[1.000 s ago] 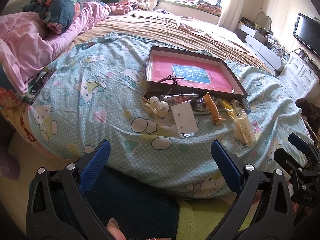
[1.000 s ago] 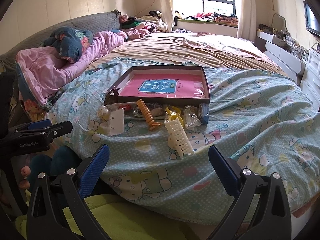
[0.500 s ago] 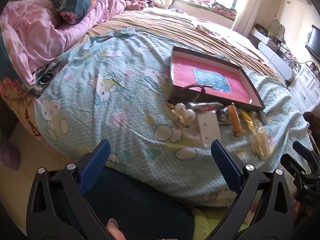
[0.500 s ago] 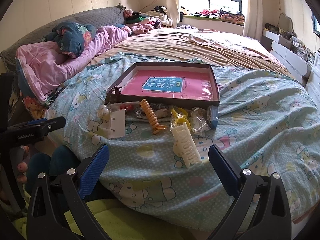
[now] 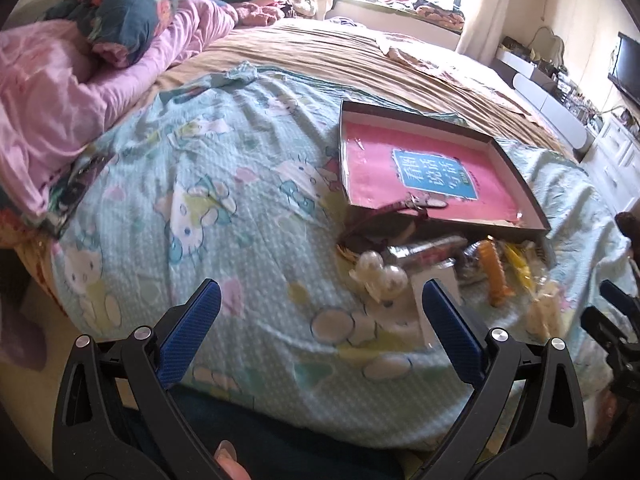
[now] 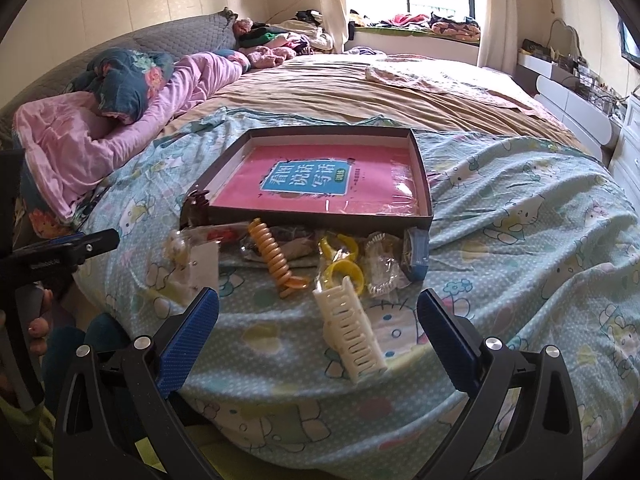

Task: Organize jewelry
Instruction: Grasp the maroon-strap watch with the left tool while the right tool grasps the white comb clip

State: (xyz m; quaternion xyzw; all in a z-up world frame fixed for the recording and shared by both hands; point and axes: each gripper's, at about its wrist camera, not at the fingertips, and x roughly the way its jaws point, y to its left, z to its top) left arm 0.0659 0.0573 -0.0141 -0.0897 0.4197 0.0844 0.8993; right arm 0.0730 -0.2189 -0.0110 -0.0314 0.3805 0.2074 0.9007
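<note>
A shallow dark box (image 6: 422, 184) with a pink book in it lies on the bed; it also shows in the left wrist view (image 5: 516, 176). In front of it lie a white claw clip (image 6: 352, 332), an orange spiral clip (image 6: 274, 258), yellow rings (image 6: 344, 266), a clear packet (image 6: 380, 266) and a pearl piece on a white card (image 5: 380, 278). A brown watch strap (image 5: 404, 204) hangs over the box's near wall. My right gripper (image 6: 318, 328) is open, just short of the white clip. My left gripper (image 5: 320, 324) is open, left of the pearl piece.
The bed has a light-blue cartoon sheet (image 6: 520, 220) and a tan cover (image 6: 360, 88) behind. Pink bedding and a dark floral pillow (image 6: 124, 76) lie at the left. White drawers (image 5: 616, 160) and a television stand at the right. My legs are below the bed's edge.
Both grippers have moved forward, closer to the items. The left view has swung leftwards, so the box and items sit further right. Both stay open.
</note>
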